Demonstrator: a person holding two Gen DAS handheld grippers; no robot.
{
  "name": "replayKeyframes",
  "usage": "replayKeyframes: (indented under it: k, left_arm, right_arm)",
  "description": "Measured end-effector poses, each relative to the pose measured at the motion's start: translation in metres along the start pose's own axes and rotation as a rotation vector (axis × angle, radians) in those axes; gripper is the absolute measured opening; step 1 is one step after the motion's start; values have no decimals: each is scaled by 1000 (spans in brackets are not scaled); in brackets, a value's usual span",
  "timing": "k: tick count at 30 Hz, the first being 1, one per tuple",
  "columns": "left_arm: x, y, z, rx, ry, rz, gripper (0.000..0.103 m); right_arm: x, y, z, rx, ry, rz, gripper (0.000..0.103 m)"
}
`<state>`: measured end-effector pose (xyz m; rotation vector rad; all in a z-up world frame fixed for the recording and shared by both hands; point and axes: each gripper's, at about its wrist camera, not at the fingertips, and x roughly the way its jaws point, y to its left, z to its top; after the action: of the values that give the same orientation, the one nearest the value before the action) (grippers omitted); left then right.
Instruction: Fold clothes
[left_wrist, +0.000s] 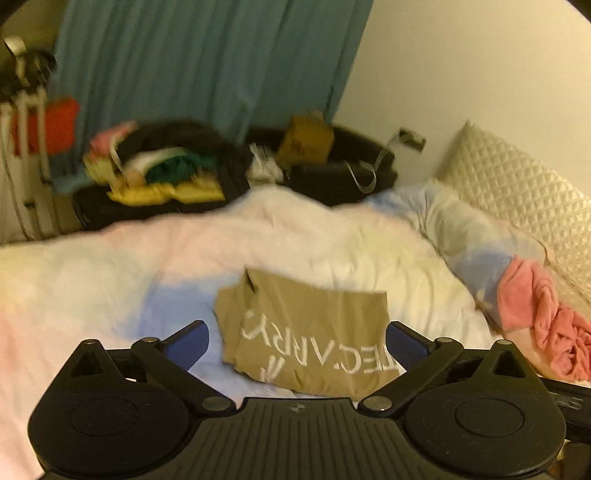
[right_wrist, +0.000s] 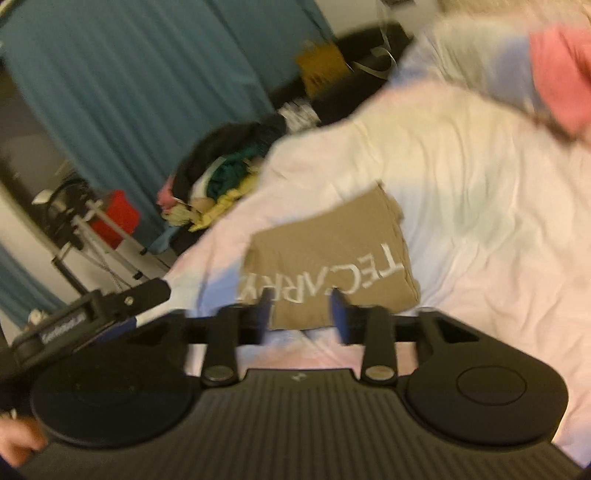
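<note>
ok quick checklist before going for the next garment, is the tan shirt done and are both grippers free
1. Tan shirt folded into a compact rectangle, lettering up, lying on the bed cover: ok.
2. Left gripper open, nothing between its fingers: ok.
3. Right gripper open, pads clear of the cloth: ok, though the picture is blurred.
4. Next garment in sight: the pink garment lies crumpled at the right, near the pillow: ok.
5. Pink garment free of the blue-grey cloth beside it: cannot tell.
6. Fold edges even all round: cannot tell, near edge hidden by the grippers.
</note>
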<state>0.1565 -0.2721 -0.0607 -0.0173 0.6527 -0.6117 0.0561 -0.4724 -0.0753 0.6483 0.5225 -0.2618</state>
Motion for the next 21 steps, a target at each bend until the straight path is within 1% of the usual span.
replayKeyframes:
  k: [1, 2, 4, 7, 9, 13, 15, 17, 21]
  left_arm:
    - [-15, -2, 0, 15, -24, 6, 103]
    - [-30, -5, 1, 31, -42, 7, 103]
    - [-60, -8, 0, 60, -75, 7, 103]
    - [-104, -10, -9, 101, -138, 8, 103]
    - [-131, -9, -18, 118, -173, 7, 103]
    - [-173, -1, -43, 143, -227, 24, 103]
    - [-188, 5, -58, 140, -255, 36, 103]
    - [-201, 11, -76, 147, -285, 30, 103]
    - [-210, 17, -108, 170, -308, 42, 103]
  right_arm:
    - [-16, 7, -3, -28, -28, 7, 78]
    - [-30, 15, -6, -58, -60, 12, 82]
    - [-57, 29, -13, -118, -111, 21, 81]
    - [-87, 47, -25, -188, -166, 39, 82]
    - [-103, 55, -37, -221, -192, 51, 81]
    - [-126, 67, -64, -277, -244, 61, 81]
    - [-134, 70, -78, -297, -278, 60, 81]
    - [-139, 72, -92, -312, -306, 61, 81]
    - [-136, 67, -124, -324, -348, 55, 81]
